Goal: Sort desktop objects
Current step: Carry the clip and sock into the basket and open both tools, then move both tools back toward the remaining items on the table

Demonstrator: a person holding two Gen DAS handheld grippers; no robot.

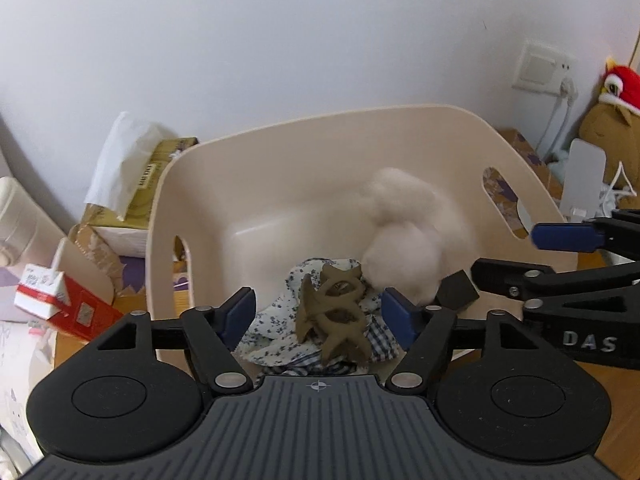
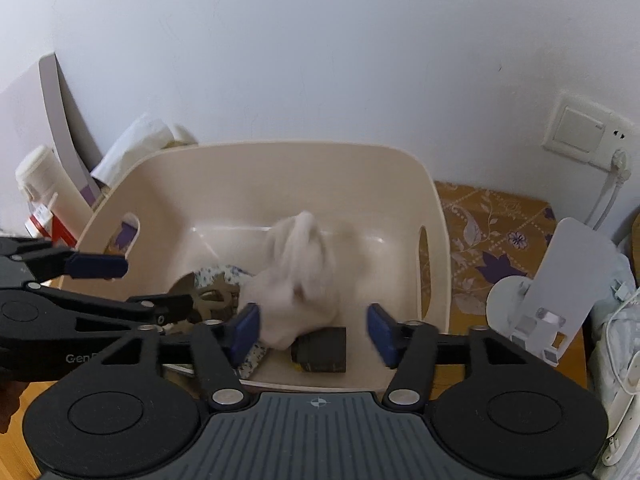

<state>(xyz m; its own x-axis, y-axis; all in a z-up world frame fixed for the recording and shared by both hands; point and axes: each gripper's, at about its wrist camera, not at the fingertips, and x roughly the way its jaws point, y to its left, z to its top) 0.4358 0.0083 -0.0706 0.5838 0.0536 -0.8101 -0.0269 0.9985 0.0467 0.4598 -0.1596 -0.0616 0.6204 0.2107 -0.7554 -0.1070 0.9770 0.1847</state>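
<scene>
While both grippers hover over the near rim of the cream bin (image 1: 280, 168), their jaws stand wide apart and hold nothing. Left gripper (image 1: 316, 314): blue pads flank a brown lattice-shaped toy (image 1: 334, 312) that lies on a floral cloth (image 1: 276, 320) in the bin's near-left part, neither pad touching it. Right gripper (image 2: 314, 330): pads spread on either side of a white fluffy toy (image 2: 298, 284), blurred, which sits in the bin's middle; whether it rests on the floor of the bin cannot be told. Just beside the fluffy toy, at the near wall, lies a small black box (image 2: 322, 350). Outside the bin, on the tabletop (image 1: 616, 392): a red-and-white carton (image 1: 60, 304) and a tissue pack (image 1: 132, 184) to the left, a patterned mat (image 2: 496, 236) and a white phone stand (image 2: 560, 280) to the right. A wall socket (image 2: 588, 132) carries a plugged white cable
</scene>
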